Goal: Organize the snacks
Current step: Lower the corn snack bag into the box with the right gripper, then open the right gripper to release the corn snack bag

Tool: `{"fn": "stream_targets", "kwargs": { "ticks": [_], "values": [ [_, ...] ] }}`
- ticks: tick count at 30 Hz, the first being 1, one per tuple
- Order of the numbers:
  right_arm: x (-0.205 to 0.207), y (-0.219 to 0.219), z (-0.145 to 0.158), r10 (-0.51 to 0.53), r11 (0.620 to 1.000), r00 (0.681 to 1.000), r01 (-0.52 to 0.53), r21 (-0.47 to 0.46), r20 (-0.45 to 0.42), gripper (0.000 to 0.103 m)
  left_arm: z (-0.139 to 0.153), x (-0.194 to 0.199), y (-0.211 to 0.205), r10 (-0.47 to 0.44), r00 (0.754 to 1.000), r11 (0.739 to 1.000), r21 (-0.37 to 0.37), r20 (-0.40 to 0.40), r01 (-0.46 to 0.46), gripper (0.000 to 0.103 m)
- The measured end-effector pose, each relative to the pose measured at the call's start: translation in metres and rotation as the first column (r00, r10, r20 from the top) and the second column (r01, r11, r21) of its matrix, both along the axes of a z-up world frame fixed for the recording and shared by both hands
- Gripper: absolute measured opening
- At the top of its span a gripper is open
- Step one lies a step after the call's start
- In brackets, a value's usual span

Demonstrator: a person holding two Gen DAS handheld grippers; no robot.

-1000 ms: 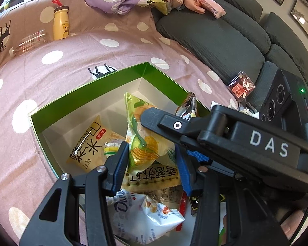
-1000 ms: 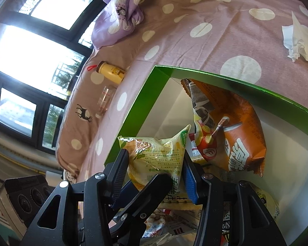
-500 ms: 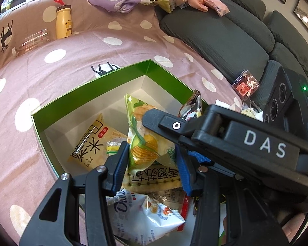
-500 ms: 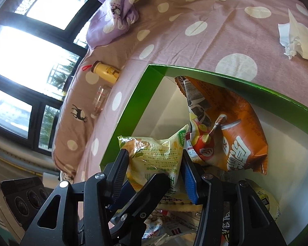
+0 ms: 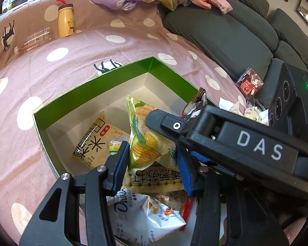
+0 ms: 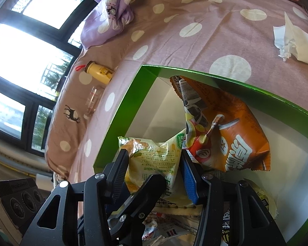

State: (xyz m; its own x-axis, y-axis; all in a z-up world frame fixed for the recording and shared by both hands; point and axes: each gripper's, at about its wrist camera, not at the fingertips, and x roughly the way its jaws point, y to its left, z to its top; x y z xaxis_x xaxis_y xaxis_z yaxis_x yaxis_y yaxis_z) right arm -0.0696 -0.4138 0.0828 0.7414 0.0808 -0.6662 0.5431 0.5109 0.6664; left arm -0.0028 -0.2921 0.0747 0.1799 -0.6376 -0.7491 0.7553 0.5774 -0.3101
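Nearest in the left view, at 6 o'clock, a white snack bag (image 5: 141,215) lies flat in the box with a cracker pack (image 5: 154,179) just past it. They look already put away. Above them stands the corn snack bag (image 5: 149,143). The left hand-held gripper (image 5: 152,162) has its 2 fingers pressed on the bag's sides. The right hand-held gripper (image 6: 154,162) clamps the same bag from the other side, so I think both hold it up while it is fitted in. At 9 o'clock from it lies a yellow rice snack (image 5: 92,143). In the right view an orange snack bag (image 6: 225,127) leans on the far wall at 1 o'clock, likely to save room. The green box (image 5: 117,75) sits on a pink dotted cover (image 5: 133,47). Farther off, a yellow bottle (image 5: 65,20) stands at 11 o'clock, and a gray sofa (image 5: 225,30) is at 1 o'clock.
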Motion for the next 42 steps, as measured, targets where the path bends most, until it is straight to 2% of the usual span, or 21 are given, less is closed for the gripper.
{"fn": "stream_targets", "kwargs": {
  "ticks": [34, 39, 42],
  "values": [
    [0.000, 0.007, 0.008, -0.003, 0.998, 0.999, 0.000, -0.065, -0.038, 0.053, 0.004, -0.005, 0.004, 0.034, 0.999, 0.999, 0.029, 0.010, -0.034, 0.047],
    [-0.002, 0.007, 0.012, -0.001, 0.996, 0.999, -0.002, -0.090, -0.037, 0.056, 0.011, -0.011, 0.007, 0.035, 0.998, 0.999, 0.035, 0.060, -0.038, 0.049],
    [-0.005, 0.008, 0.016, -0.007, 0.995, 1.000, 0.005, -0.095, -0.013, 0.057, 0.018, -0.014, 0.011, 0.050, 0.994, 0.998, 0.034, 0.095, -0.053, 0.054]
  ]
}}
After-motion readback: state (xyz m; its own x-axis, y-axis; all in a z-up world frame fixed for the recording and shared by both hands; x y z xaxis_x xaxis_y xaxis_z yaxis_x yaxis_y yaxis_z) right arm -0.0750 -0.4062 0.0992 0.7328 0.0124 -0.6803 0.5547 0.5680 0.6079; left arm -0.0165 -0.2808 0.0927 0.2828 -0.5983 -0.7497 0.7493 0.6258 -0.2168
